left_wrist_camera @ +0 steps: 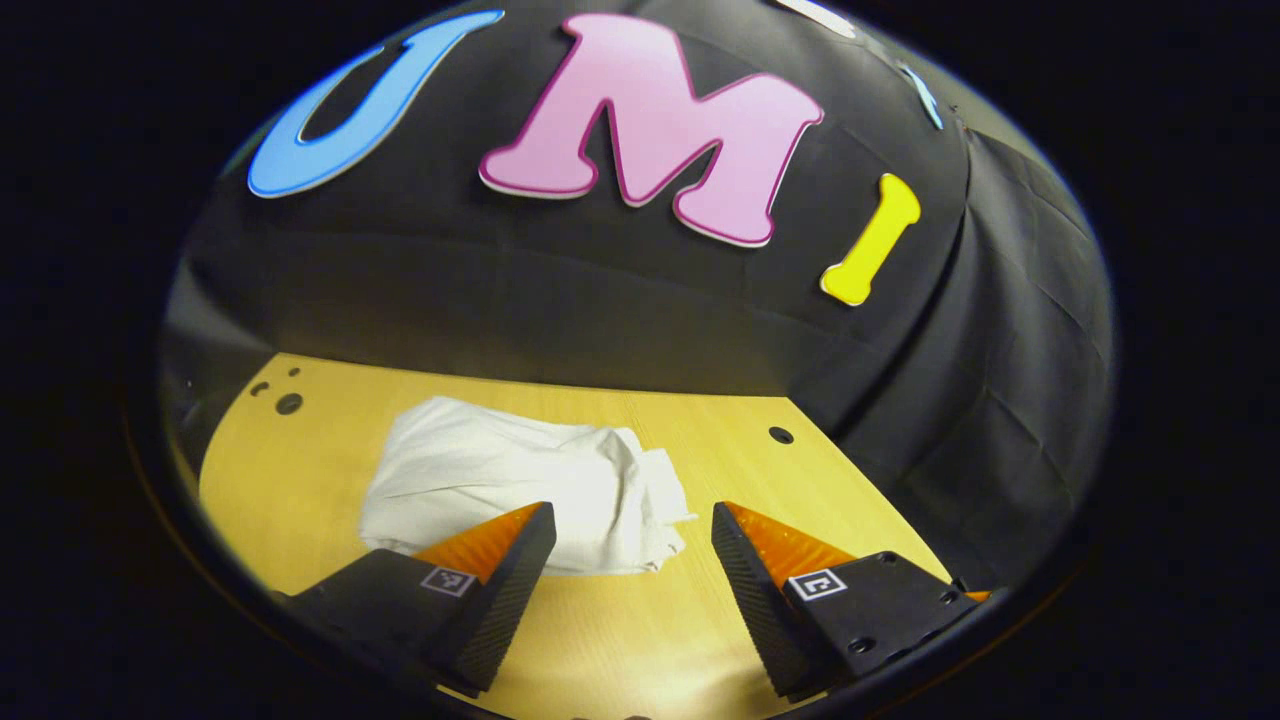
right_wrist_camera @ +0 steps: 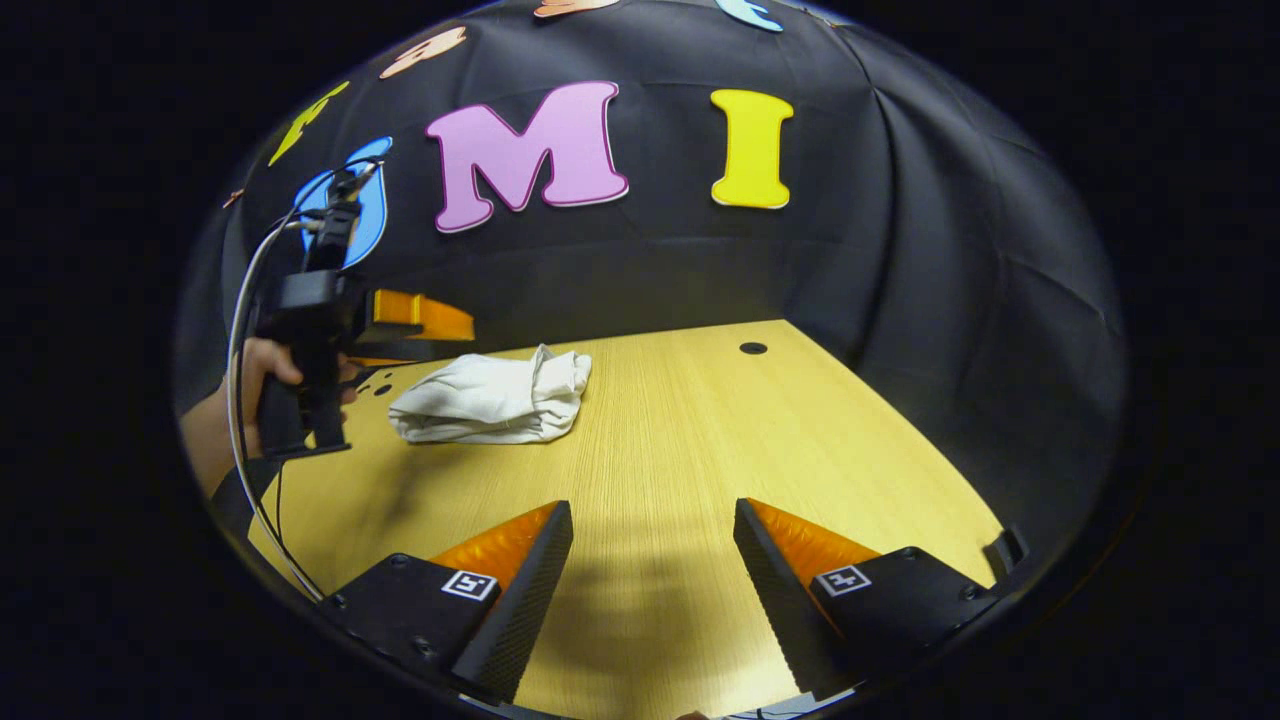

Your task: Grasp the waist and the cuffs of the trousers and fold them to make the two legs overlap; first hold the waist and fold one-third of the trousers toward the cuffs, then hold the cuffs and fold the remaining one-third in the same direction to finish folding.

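Observation:
White trousers (left_wrist_camera: 520, 480) lie folded into a compact bundle on the wooden table (left_wrist_camera: 620, 620). My left gripper (left_wrist_camera: 632, 520) hovers open just in front of the bundle, nothing between its fingers. In the right gripper view the same folded trousers (right_wrist_camera: 495, 400) rest at the table's far left. My right gripper (right_wrist_camera: 655, 520) is open above bare wood, well short of the cloth. A hand holds the left gripper (right_wrist_camera: 420, 318) up off the table, to the left of the bundle and a little higher.
Small round holes (left_wrist_camera: 781, 435) dot the tabletop near its far edge, with several more at the far left corner (left_wrist_camera: 288, 403). Black cloth walls close the table in at the back and right. A cable (right_wrist_camera: 240, 330) trails from the other gripper.

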### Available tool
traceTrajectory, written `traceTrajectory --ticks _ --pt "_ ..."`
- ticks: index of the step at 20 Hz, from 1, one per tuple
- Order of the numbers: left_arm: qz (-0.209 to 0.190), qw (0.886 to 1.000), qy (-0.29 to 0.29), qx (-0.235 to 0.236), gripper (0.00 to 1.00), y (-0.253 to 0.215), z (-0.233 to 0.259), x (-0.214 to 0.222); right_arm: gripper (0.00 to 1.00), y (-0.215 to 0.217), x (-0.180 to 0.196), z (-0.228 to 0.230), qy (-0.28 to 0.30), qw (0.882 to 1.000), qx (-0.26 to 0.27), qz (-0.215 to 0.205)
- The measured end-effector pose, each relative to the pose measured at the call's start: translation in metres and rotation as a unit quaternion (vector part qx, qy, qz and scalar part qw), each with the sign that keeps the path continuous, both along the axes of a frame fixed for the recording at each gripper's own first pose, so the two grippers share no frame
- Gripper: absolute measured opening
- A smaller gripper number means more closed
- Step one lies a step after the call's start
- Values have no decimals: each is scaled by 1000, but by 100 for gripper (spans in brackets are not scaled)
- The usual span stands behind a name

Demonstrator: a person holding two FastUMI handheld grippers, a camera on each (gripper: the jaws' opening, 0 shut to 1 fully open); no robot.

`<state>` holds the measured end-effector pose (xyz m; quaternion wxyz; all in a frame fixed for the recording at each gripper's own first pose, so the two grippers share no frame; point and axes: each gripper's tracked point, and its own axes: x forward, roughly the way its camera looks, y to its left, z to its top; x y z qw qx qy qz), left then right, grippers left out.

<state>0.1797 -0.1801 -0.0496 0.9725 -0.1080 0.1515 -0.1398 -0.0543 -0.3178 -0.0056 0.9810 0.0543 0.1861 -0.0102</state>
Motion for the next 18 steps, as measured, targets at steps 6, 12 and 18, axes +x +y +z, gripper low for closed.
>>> traceTrajectory --ticks 6,12,18 --pt "67 994 -81 29 97 64 76 -120 99 4 -40 75 -41 999 4 -1" --pt "104 983 -140 64 97 114 110 -242 98 21 -90 145 -98 995 -11 0" --pt "138 979 -138 55 97 135 82 -322 99 51 -130 172 -137 990 -26 15"
